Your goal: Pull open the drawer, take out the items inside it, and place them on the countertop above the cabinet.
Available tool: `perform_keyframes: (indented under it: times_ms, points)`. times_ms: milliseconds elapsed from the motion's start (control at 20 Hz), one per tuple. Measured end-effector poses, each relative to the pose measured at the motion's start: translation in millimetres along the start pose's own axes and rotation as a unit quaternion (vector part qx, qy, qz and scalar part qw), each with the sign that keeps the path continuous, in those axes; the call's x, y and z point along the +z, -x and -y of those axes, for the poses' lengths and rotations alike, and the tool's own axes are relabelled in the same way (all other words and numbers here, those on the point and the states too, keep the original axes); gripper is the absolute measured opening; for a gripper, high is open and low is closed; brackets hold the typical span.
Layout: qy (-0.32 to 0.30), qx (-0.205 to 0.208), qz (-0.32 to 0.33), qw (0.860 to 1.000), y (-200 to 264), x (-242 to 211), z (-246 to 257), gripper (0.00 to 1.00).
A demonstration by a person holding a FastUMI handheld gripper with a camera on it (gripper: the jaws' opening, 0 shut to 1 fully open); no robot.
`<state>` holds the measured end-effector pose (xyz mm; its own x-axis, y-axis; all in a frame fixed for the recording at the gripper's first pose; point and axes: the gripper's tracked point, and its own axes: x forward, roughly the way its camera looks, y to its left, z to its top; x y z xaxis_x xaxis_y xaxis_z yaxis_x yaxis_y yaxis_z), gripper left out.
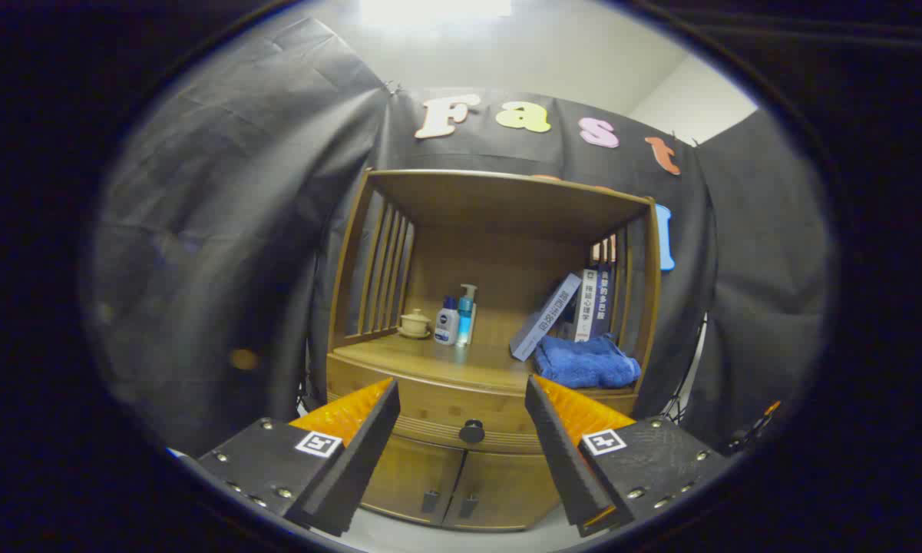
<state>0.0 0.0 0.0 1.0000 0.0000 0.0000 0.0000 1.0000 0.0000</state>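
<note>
I hold my claw (461, 399) with its two fingers spread wide apart and nothing between them, lined up so the drawer (472, 415) of the wooden cabinet (499, 200) sits in the gap ahead. The drawer is shut, so whatever lies inside is hidden from me; its round dark knob (472, 431) stands almost midway between my fingertips but well beyond them, which I judge is why I keep the fingers open, ready to close around that knob once I get nearer. Below the drawer are two small doors (461, 480) with dark handles, closed. The countertop (437, 361) above the drawer is where the things should end up, and it is partly taken: a small lidded cup (414, 322) on a saucer at the left near the slatted side, two bottles (457, 316) just beside it, one white with a dark cap and one a pump bottle, and at the right a folded blue towel (586, 361) lying in front of a few books (576, 307), one leaning against the others. The middle of the top looks bare, so I would put things there. The book spines carry print that seems to be Chinese characters, too small for me to read, and the bottle labels are too small as well.
</note>
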Motion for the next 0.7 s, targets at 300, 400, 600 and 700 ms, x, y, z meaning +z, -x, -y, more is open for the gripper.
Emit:
perform_keyframes:
  times_ms: [300, 400, 600, 700]
  points:
    - [-0.036, -0.057, -0.028, 0.997, 1, -2, 35, 0.98]
    - [-0.033, -0.064, -0.025, 0.997, 3, -2, 40, 0.98]
    - [-0.029, -0.077, -0.032, 0.996, 2, -6, 46, 0.98]
    - [-0.038, -0.083, -0.038, 0.995, 1, -11, 48, 0.98]
